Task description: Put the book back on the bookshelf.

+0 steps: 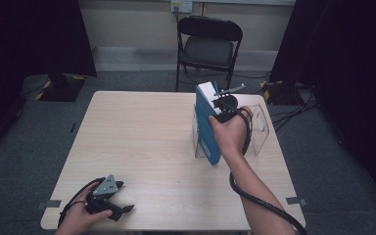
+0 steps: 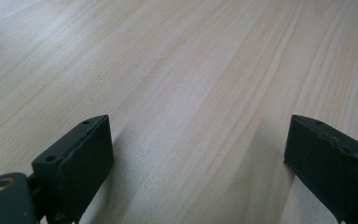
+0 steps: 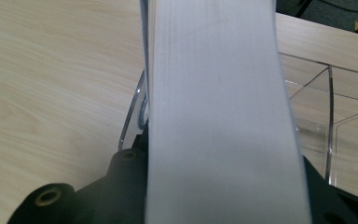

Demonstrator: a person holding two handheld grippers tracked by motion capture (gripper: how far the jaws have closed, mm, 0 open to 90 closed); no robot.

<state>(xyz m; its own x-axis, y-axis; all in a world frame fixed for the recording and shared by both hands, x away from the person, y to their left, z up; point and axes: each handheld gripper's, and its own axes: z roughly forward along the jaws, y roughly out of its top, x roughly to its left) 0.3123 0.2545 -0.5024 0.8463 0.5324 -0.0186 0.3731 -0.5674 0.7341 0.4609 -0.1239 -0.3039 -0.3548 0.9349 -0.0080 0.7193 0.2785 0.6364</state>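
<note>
Blue book (image 1: 206, 125) | we are clamping it upright at the clear rack (image 1: 260, 128) with our right gripper (image 1: 223, 108) | left gripper (image 1: 120, 198) is resting wide open, holding nothing, on the table (image 1: 142, 142)

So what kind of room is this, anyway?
Probably a recording studio or lab corner: dark curtains hang at both sides, cables trail over grey carpet, and one wooden table faces a folding chair.

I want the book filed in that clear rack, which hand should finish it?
Right. The right gripper already clamps the blue book upright at the clear rack; the left gripper rests open, far away.
</note>
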